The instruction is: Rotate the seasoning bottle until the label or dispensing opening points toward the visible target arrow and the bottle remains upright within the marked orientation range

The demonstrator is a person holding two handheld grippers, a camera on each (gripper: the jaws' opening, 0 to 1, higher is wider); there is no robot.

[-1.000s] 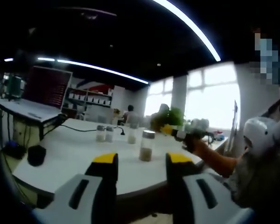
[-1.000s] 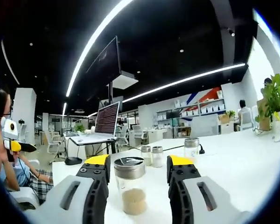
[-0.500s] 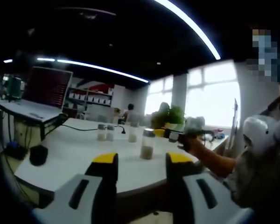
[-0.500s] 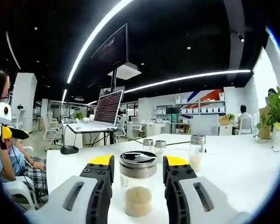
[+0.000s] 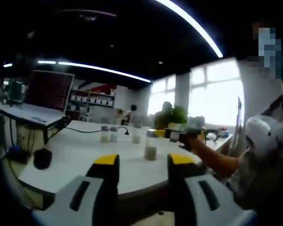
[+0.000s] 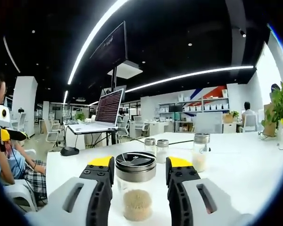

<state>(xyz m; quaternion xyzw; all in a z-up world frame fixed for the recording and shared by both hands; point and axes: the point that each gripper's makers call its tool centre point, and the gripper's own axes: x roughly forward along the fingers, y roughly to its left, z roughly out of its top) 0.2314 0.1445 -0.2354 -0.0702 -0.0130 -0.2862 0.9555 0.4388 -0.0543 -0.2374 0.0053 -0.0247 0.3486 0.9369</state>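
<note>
The seasoning bottle (image 6: 136, 190), clear glass with a metal lid and a little tan seasoning at the bottom, stands upright on the white tabletop (image 6: 236, 165). In the right gripper view it is seen between the yellow-tipped jaws of the right gripper (image 6: 137, 165), which are closed in beside its lid; whether they actually press on it cannot be told. In the left gripper view the same bottle (image 5: 151, 145) is seen from farther off, with the right gripper (image 5: 172, 135) reaching it from the right, held in a person's hand (image 5: 191, 141). The left gripper (image 5: 142, 160) is held away from the tabletop edge, its jaws parted with nothing between them.

Behind the bottle, a taller shaker (image 6: 200, 151) and two small shakers (image 6: 155, 147) are set well apart from it. A laptop (image 6: 104, 113) on a stand and a black mouse (image 6: 69, 151) are seen to the left, and a green plant (image 6: 279, 101) at the far right.
</note>
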